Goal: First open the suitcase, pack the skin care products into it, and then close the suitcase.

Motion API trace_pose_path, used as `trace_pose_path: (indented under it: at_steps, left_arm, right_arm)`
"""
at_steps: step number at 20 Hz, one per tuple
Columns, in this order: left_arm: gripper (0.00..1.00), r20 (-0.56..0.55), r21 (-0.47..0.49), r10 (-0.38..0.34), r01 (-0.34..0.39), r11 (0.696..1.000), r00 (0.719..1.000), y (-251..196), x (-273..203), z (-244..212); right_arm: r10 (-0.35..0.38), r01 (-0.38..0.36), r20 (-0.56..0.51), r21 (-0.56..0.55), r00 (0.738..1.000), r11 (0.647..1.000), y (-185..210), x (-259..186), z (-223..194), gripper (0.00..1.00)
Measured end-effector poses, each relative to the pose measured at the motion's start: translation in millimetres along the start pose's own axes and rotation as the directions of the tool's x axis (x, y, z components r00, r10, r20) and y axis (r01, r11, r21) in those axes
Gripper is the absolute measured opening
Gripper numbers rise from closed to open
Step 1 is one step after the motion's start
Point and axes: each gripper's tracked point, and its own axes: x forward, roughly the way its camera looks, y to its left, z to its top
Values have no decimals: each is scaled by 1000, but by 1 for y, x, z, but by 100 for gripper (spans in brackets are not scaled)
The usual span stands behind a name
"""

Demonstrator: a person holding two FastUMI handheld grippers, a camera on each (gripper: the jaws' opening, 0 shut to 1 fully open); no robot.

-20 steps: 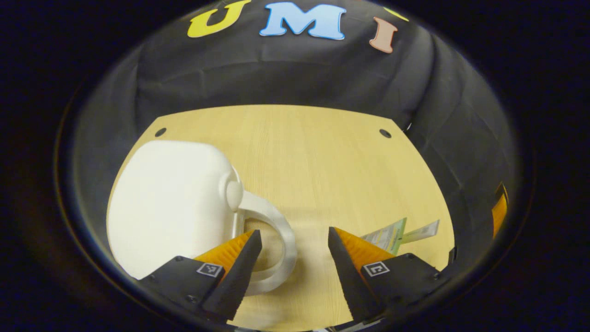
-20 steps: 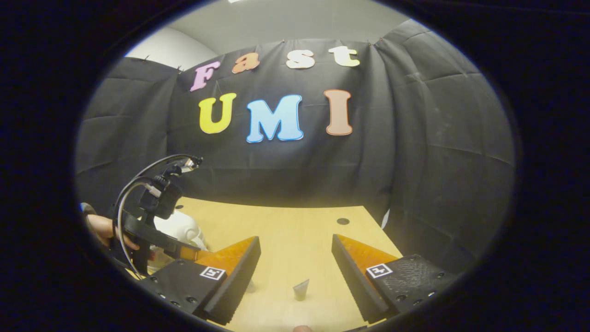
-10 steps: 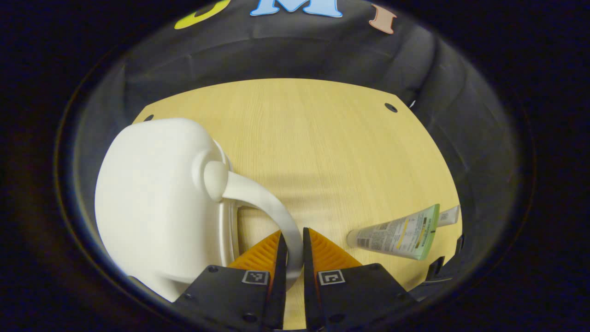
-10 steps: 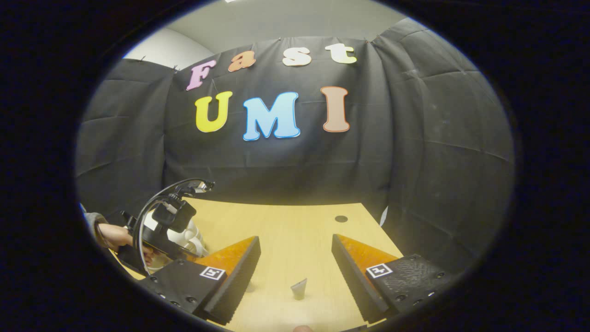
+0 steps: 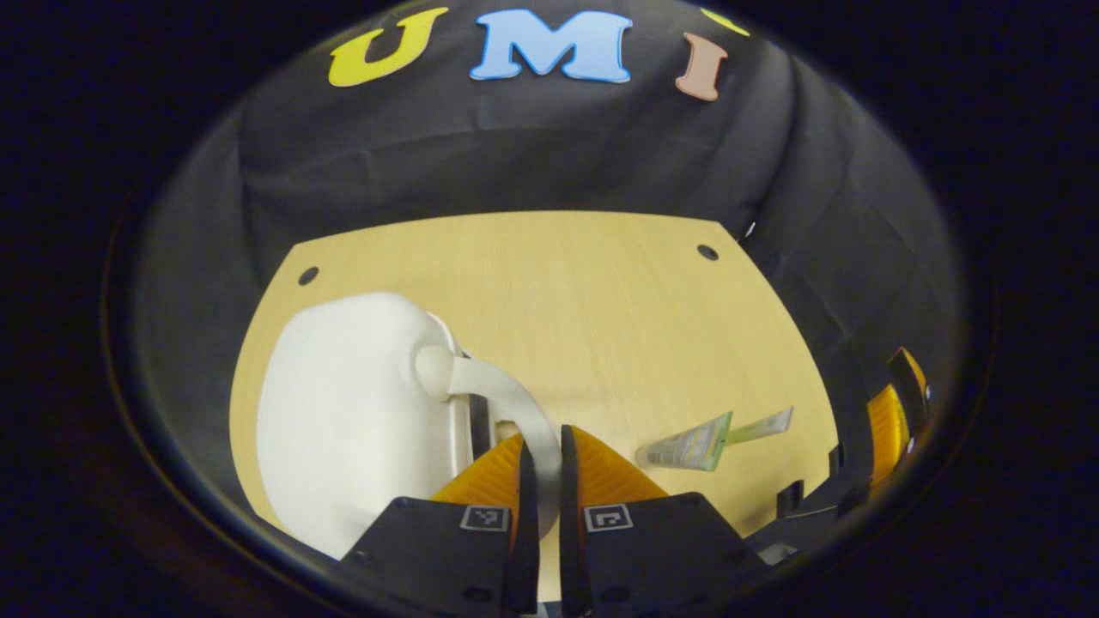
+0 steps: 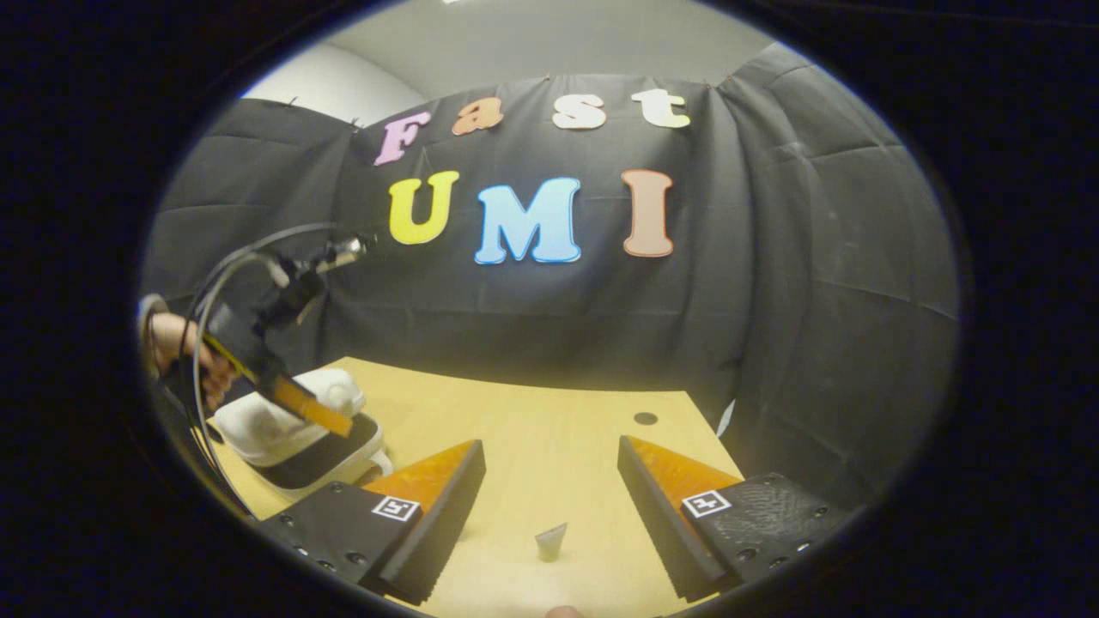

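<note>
A small white suitcase (image 5: 343,421) lies on the wooden table (image 5: 601,300), left of centre in the left gripper view. My left gripper (image 5: 543,439) is shut on its curved white handle (image 5: 506,396). The lid is raised a little, and a dark gap (image 5: 477,422) shows under it. In the right gripper view the suitcase (image 6: 283,425) sits at the left with its lid tilted up, the left gripper (image 6: 342,424) on it, held by a hand (image 6: 185,352). A green-and-white skin care tube (image 5: 694,444) lies flat to the right. My right gripper (image 6: 549,446) hangs open above the table, over the tube's end (image 6: 549,542).
Black cloth walls close in the table on the back and both sides. Small round holes (image 5: 707,252) mark the table's far corners. The right gripper (image 5: 893,416) shows at the far right edge of the left gripper view.
My left gripper shut on the suitcase handle and then rose, pulling the lid up so a dark gap opened. The right gripper stayed open and hardly moved.
</note>
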Motion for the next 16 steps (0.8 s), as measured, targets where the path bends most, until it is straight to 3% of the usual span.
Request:
trace_pose_path:
  at_steps: [3,7,11,16]
  left_arm:
    - [17,96,28,89,-92,995,991,59,-59,44]
    - [17,210,21,241,-251,968,947,162,-112,78]
    - [17,240,-45,275,-272,961,931,238,-138,85]
    - [17,236,-68,318,-311,948,918,334,-132,74]
  right_arm:
    - [6,-6,-11,-7,1000,1000,5,0,-4,94]
    - [-24,24,9,-6,1000,1000,21,0,4,94]
    - [-89,89,27,-4,996,996,40,-1,16,94]
    - [-145,145,35,7,989,989,74,-4,30,94]
